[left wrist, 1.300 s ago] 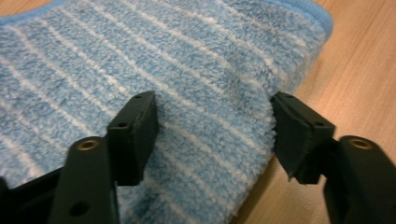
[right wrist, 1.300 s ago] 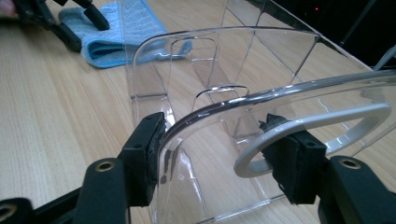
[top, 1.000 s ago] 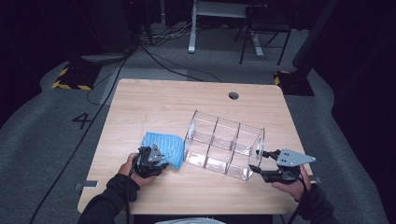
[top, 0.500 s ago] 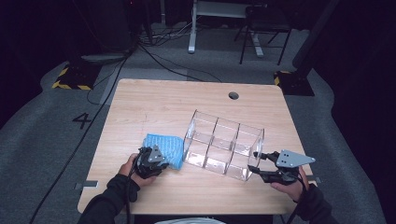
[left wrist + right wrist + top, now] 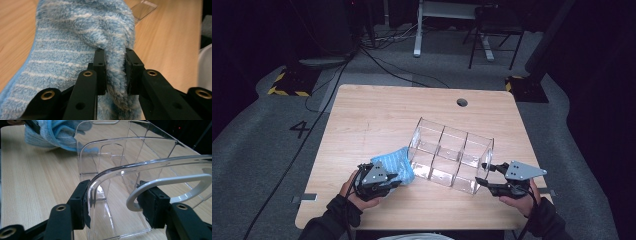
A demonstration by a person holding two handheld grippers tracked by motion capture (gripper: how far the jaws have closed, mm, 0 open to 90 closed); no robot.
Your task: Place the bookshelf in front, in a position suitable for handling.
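Since the earlier frame, the left gripper (image 5: 398,179) has lifted a little with the blue striped cloth (image 5: 395,165), and its jaws have just been closing; they now stand narrow, pinching a fold of the cloth (image 5: 75,45) between the pads. One cloth is in sight, bunched just left of the clear organizer (image 5: 452,155) and touching its near left corner. The organizer is the single bin on the wooden table (image 5: 377,115), lying at a slant, with dividers that split it into six compartments in two rows of three. At the organizer's right end, the right gripper (image 5: 486,175) clamps the end wall: one pad (image 5: 83,202) sits outside the curved clear rim (image 5: 120,170), the other inside by a white-edged handle cutout (image 5: 172,182). Far beyond the organizer, one round cable hole (image 5: 462,102) pierces the tabletop. Past the table's far edge stand a desk frame (image 5: 447,20) and floor cables (image 5: 382,60).
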